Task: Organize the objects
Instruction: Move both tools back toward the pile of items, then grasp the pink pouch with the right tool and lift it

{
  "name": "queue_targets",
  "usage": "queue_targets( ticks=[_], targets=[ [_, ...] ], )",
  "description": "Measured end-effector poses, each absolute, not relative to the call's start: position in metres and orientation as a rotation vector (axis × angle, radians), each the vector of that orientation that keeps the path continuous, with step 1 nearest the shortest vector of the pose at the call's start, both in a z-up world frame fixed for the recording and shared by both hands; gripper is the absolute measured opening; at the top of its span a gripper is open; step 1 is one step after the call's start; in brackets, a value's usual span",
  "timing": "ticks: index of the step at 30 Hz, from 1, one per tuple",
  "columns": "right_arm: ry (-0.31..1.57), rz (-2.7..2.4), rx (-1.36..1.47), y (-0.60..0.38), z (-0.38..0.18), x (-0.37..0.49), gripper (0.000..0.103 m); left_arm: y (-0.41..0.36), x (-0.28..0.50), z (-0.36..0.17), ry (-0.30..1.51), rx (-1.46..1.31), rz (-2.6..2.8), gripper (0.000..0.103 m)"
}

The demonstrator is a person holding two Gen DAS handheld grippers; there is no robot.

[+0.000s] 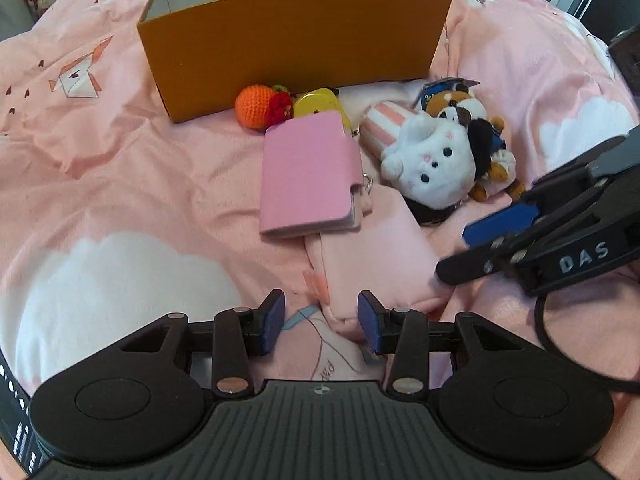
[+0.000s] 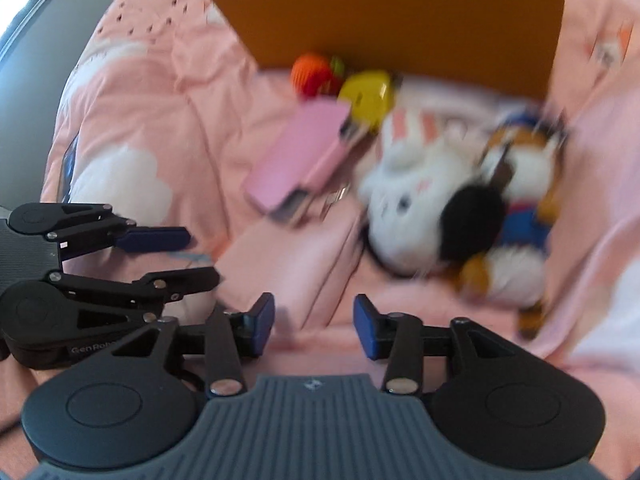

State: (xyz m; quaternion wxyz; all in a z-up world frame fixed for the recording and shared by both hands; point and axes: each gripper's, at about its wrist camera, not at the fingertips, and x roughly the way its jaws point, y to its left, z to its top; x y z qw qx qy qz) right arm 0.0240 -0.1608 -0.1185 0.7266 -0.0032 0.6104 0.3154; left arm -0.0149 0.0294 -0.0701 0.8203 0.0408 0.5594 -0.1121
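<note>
A pink bed cover (image 1: 120, 184) with white clouds carries everything. At the far side stands an open orange box (image 1: 296, 44). Just near it lie a crocheted orange (image 1: 253, 108), a yellow toy (image 1: 318, 104), a pink notebook (image 1: 308, 178), a white plush (image 1: 432, 160) and a pink pouch (image 1: 376, 252). Left tongs (image 1: 322, 322) gape empty around the pouch's near corner; right tongs (image 2: 314, 326) gape empty.
</note>
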Motion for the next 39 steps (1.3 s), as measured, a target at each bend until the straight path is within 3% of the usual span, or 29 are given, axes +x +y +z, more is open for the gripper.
queue_targets(
  ticks=[1, 4, 9, 11, 15, 18, 33, 35, 36, 37, 39],
  targets=[
    [1.36, 0.699, -0.005, -0.159, -0.123, 0.022, 0.059, 0.032, -0.014, -0.071, 1.191, 0.088, -0.234, 0.05],
    [1.391, 0.709, -0.033, -0.151, -0.132, 0.019, 0.068, 0.036, -0.02, -0.072, 1.179, 0.073, -0.222, 0.05],
    [1.416, 0.755, -0.085, -0.14, -0.144, 0.013, 0.069, 0.043, -0.027, -0.072, 1.165, 0.046, -0.211, 0.05],
    [1.425, 0.78, -0.086, -0.137, -0.147, 0.012, 0.065, 0.043, -0.026, -0.072, 1.166, 0.05, -0.209, 0.05],
    [1.4, 0.786, -0.095, -0.135, -0.148, 0.009, 0.039, 0.041, -0.025, -0.068, 1.143, 0.059, -0.201, 0.05],
    [1.37, 0.783, -0.073, -0.14, -0.14, 0.009, 0.03, 0.046, -0.028, -0.061, 1.11, 0.045, -0.188, 0.05],
    [1.051, 0.764, 0.064, -0.157, -0.063, 0.022, 0.018, 0.06, -0.038, -0.026, 0.967, -0.016, -0.191, 0.05],
    [1.019, 0.724, 0.067, -0.158, -0.056, 0.027, 0.014, 0.057, -0.037, -0.027, 0.967, -0.009, -0.196, 0.05],
    [1.007, 0.697, 0.072, -0.158, -0.055, 0.031, 0.003, 0.056, -0.037, -0.028, 0.967, -0.007, -0.198, 0.05],
    [1.002, 0.682, 0.091, -0.159, -0.054, 0.036, 0.0, 0.055, -0.036, -0.029, 0.969, -0.007, -0.199, 0.05],
    [1.008, 0.672, 0.117, -0.156, -0.056, 0.049, 0.0, 0.053, -0.032, -0.032, 0.977, 0.002, -0.195, 0.05]
  ],
)
